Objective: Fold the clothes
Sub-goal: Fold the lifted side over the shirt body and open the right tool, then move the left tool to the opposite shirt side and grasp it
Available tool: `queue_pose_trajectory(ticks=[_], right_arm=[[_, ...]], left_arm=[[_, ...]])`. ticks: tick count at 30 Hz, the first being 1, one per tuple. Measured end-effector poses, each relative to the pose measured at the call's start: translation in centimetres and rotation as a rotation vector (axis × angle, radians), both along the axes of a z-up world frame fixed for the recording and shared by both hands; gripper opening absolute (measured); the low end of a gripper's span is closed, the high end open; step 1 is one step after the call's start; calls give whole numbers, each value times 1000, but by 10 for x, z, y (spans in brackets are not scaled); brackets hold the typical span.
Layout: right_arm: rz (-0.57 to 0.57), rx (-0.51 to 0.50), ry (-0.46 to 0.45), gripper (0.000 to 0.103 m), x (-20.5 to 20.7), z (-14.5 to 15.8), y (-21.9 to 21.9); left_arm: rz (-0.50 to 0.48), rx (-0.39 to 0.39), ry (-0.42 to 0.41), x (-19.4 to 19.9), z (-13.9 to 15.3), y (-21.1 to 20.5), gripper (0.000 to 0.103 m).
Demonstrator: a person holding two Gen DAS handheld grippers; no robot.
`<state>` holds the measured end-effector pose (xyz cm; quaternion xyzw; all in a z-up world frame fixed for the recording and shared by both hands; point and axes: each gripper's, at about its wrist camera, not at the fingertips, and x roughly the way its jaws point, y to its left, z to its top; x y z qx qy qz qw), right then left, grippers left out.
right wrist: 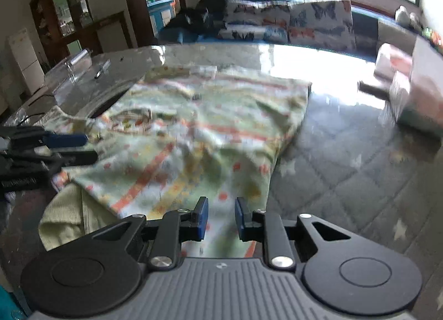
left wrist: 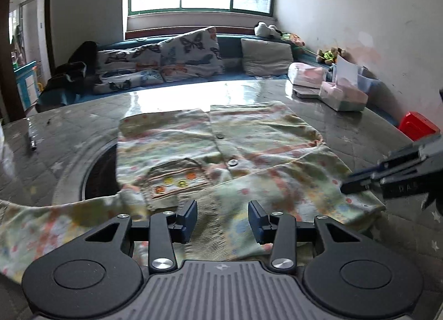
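Observation:
A pale green child's shirt with pastel stripes, two dark buttons and a small front pocket lies spread flat on the glossy table. One sleeve trails off to the left. My left gripper hovers open over the ribbed collar at the near edge, with cloth under the gap but not pinched. My right gripper reaches in from the right over the other sleeve. In the right wrist view the shirt fills the middle. My right gripper stands narrowly open above the sleeve's edge, and my left gripper shows at the left.
A dark round opening in the table lies partly under the shirt. Tissue packs and a red box sit at the right. A pen lies at the left, and a clear plastic box beyond it. A sofa with butterfly cushions stands behind.

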<state>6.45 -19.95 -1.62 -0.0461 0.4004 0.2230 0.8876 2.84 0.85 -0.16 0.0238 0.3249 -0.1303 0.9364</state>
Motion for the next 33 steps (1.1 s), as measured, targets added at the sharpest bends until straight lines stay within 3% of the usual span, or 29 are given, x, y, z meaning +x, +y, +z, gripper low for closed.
queue_pose_trajectory(ticks=[8, 15, 33], right_arm=[[-36, 37, -26, 22, 45, -5, 12], [-63, 28, -1, 23, 50, -17, 7], [155, 13, -44, 28, 24, -4, 78]], left_arm=[[-13, -12, 32, 22, -14, -9, 38], [38, -48, 79, 32, -21, 5, 38], [127, -37, 75, 11, -22, 29, 39]])
